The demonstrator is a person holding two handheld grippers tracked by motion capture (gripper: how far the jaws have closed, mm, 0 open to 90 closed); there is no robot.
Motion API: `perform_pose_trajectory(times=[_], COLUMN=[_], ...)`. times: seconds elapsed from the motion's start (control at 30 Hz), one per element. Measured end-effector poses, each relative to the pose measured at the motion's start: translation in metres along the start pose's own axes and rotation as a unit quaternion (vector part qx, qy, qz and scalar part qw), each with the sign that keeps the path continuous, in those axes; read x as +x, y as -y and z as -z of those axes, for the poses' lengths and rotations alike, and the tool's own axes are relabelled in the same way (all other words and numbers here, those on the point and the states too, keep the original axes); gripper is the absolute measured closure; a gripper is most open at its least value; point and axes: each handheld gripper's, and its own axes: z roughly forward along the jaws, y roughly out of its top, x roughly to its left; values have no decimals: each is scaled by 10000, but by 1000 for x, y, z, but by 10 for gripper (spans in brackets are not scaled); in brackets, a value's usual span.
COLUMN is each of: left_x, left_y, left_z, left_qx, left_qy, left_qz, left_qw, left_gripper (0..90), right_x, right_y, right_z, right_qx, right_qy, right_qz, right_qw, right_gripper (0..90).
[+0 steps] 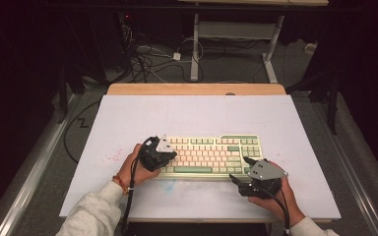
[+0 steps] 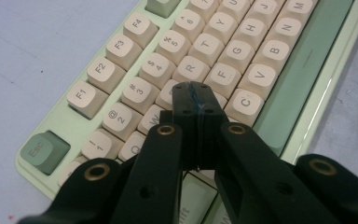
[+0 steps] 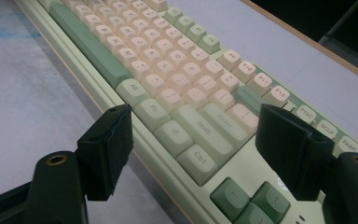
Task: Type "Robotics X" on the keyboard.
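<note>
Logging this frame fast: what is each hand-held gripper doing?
Left hand-held gripper: closed, empty, over the keyboard.
Right hand-held gripper: open, holding nothing.
</note>
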Motion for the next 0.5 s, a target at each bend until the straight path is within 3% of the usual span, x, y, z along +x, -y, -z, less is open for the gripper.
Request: perform_pose_trajectory(times=[0.5], left_x=[-2], left_y=[0], left_z=[-4], left_qx=[212], left_qy=[-31], left_qz=[-62], left_qw=[9998], left_gripper=[876], right_x=[1], right_y=[1], right_z=[-1], right_qx=[79], right_qy=[14], right_qz=[42], right_qw=[10000], right_gripper=[282])
